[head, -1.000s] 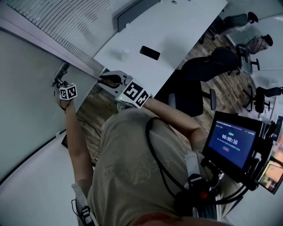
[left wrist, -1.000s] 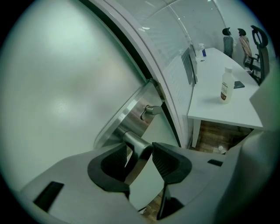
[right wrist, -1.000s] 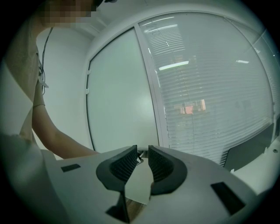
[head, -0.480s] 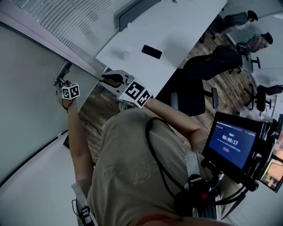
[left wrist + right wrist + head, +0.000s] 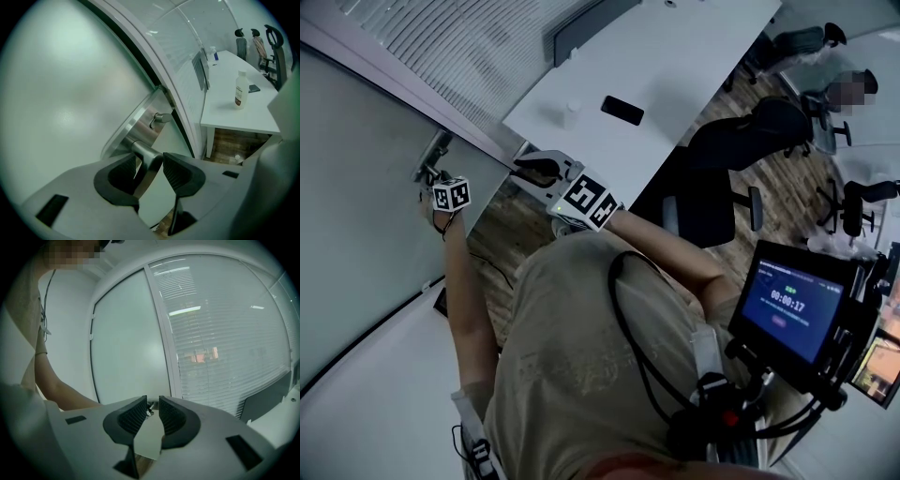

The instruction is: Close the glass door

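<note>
Your left gripper point(image 5: 150, 157) is clamped on the metal lever handle point(image 5: 148, 167), both pads on the bar just outboard of its pivot. The glass door point(image 5: 356, 206) is the frosted panel filling the left of the head view, with the handle at its edge in the upper left. I can't tell from here how far it is off the frame. Expect a heavy, stiff slab: slow to start, slow to stop, and brittle if it slams, so move it steadily and ease off near the frame. The handle is smooth brushed metal and will likely be slippery under the pads. It's also a lever, so load it along the door's swing, not downward, or it'll rotate. The bar is the only sensible hold. Stay off the small thumb-turn point(image 5: 160, 117) above it on the backplate point(image 5: 138, 125), and off the bare glass. Your right gripper point(image 5: 152, 401) is nearly closed with nothing between the pads, hovering at the centre of the head view near the white desk point(image 5: 675, 56), well clear of the door.
</note>
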Demonstrator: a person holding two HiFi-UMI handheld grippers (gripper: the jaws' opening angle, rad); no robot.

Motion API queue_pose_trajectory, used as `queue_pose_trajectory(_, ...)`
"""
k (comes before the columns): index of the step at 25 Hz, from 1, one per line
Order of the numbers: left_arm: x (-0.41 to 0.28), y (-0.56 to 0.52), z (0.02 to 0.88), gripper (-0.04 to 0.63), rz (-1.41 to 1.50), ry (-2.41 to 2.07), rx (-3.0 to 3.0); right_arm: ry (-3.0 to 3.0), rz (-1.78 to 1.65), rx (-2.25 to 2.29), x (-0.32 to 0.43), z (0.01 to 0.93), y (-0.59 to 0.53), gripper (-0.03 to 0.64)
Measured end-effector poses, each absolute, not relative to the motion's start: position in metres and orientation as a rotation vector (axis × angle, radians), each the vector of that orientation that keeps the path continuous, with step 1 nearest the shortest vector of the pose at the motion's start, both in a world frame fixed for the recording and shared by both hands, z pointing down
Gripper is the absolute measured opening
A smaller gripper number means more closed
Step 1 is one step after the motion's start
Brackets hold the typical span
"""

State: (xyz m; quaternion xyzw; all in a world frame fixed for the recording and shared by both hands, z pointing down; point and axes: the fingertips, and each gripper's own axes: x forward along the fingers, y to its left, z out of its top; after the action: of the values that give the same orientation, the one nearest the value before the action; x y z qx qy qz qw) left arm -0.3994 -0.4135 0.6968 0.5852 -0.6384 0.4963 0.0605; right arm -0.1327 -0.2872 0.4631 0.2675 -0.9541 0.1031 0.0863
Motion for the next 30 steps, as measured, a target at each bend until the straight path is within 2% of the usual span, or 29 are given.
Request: queue_pose_trajectory(30, -0.3967, -0.4072, 0.6951, 0.179, 1.396, -1.901, 1.784, -2.852, 0.266, 0.78, -0.1344, 0.4544, -0.295, 0.072)
